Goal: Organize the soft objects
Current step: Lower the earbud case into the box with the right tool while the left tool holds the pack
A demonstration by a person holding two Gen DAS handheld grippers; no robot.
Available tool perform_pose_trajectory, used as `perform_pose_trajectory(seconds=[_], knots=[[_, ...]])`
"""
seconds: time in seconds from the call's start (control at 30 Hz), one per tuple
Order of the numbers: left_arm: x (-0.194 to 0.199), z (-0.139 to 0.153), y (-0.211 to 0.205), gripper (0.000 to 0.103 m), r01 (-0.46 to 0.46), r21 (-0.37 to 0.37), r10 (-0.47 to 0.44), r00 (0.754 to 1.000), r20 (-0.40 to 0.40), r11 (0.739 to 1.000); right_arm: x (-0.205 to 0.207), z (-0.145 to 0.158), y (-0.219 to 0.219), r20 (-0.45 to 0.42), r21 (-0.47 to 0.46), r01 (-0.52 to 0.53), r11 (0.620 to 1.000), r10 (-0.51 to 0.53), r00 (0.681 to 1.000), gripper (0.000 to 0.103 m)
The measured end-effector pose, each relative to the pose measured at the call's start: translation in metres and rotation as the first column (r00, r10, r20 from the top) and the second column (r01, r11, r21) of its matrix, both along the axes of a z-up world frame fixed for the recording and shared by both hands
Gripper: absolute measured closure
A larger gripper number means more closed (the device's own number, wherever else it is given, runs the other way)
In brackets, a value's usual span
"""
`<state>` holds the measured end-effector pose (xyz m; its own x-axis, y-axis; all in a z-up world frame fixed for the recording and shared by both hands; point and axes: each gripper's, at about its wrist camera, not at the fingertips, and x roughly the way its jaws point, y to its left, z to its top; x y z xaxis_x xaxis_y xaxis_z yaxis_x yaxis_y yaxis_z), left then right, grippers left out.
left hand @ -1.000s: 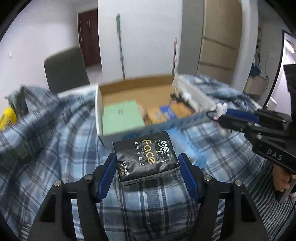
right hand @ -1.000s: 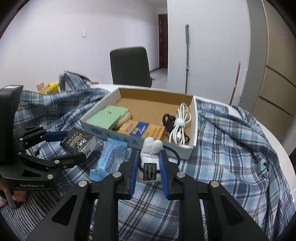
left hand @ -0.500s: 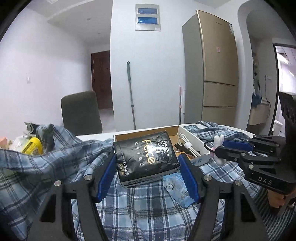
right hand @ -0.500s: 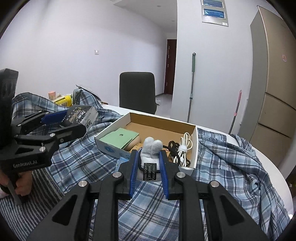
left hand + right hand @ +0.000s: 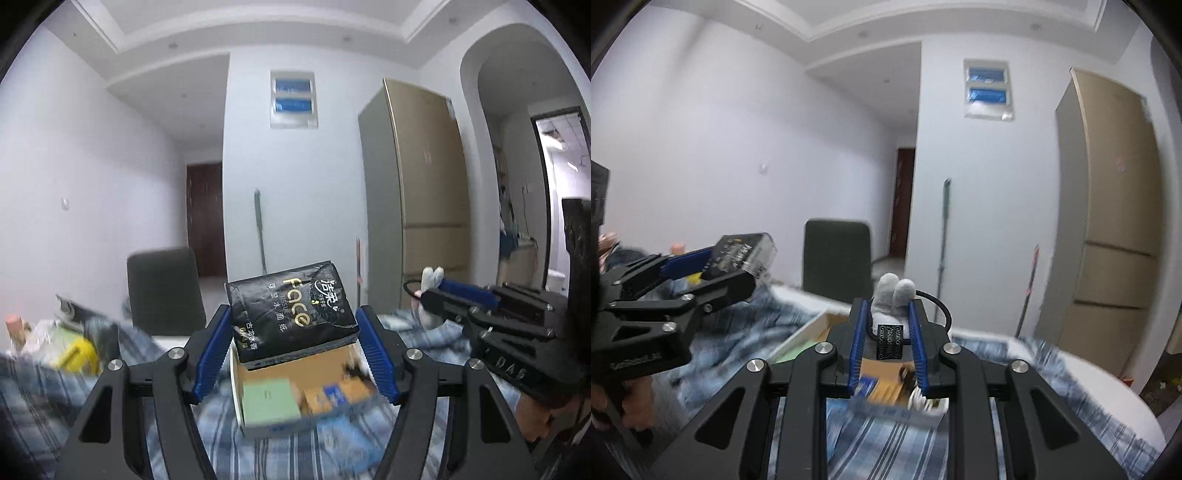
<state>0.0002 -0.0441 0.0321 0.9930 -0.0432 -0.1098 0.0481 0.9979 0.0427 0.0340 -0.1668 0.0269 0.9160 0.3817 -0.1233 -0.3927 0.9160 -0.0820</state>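
Tissue pack (image 5: 291,314), black glossy film printed "Face TISSUE" in gold with Chinese characters, sits gripped between the blue ribbed pads of the left tongs (image 5: 295,350), lifted clear above the cardboard box (image 5: 306,398). Right tongs (image 5: 888,347) clench a soft white plush toy (image 5: 894,295) with two rounded ears, a black loop and a black printed tag. Below, the open box holds a green pad, blue-and-yellow packets and white cables, resting on a blue plaid cloth (image 5: 882,446) over the desk. Far behind stand a dark chair (image 5: 836,258) and a gold fridge (image 5: 421,192).
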Motion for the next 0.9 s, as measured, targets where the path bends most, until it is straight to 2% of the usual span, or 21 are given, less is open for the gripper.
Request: perform_pose_trajectory(seconds=[0.17, 0.23, 0.3, 0.43, 0.6, 0.7, 0.9], knots=[[0.022, 0.019, 0.001, 0.033, -0.030, -0.012, 0.031, 0.993, 0.111, 0.999, 0.031, 0.013, 0.007, 0.058, 0.010, 0.037, 0.999, -0.038, 0.998, 0.082], [0.040, 0.019, 0.004, 0.033, -0.035, -0.011, 0.037, 0.990, 0.133, 0.999, 0.048, 0.012, 0.010, 0.070, 0.012, 0.055, 0.998, -0.056, 0.996, 0.082], [0.060, 0.014, 0.012, 0.033, -0.080, -0.034, 0.084, 0.985, 0.148, 0.996, 0.066, 0.007, 0.012, 0.072, 0.007, 0.073, 0.997, -0.073, 0.995, 0.082], [0.101, 0.001, 0.032, 0.033, -0.081, -0.094, 0.089, 0.993, 0.078, 0.992, 0.106, -0.005, 0.019, 0.025, -0.016, 0.067, 0.998, -0.067, 0.997, 0.082], [0.132, -0.018, 0.041, 0.033, -0.103, -0.038, 0.105, 0.992, 0.067, 0.994, 0.136, -0.020, 0.019, -0.010, -0.025, 0.037, 0.999, -0.037, 0.999, 0.082], [0.143, -0.027, 0.047, 0.033, -0.098, -0.054, 0.099, 0.995, 0.031, 0.994, 0.145, -0.029, 0.018, -0.069, -0.001, -0.019, 1.000, 0.019, 0.997, 0.082], [0.160, -0.046, 0.049, 0.033, -0.064, -0.039, 0.063, 0.998, -0.026, 0.997, 0.145, -0.048, 0.027, -0.096, -0.048, -0.075, 0.996, 0.070, 0.993, 0.082]])
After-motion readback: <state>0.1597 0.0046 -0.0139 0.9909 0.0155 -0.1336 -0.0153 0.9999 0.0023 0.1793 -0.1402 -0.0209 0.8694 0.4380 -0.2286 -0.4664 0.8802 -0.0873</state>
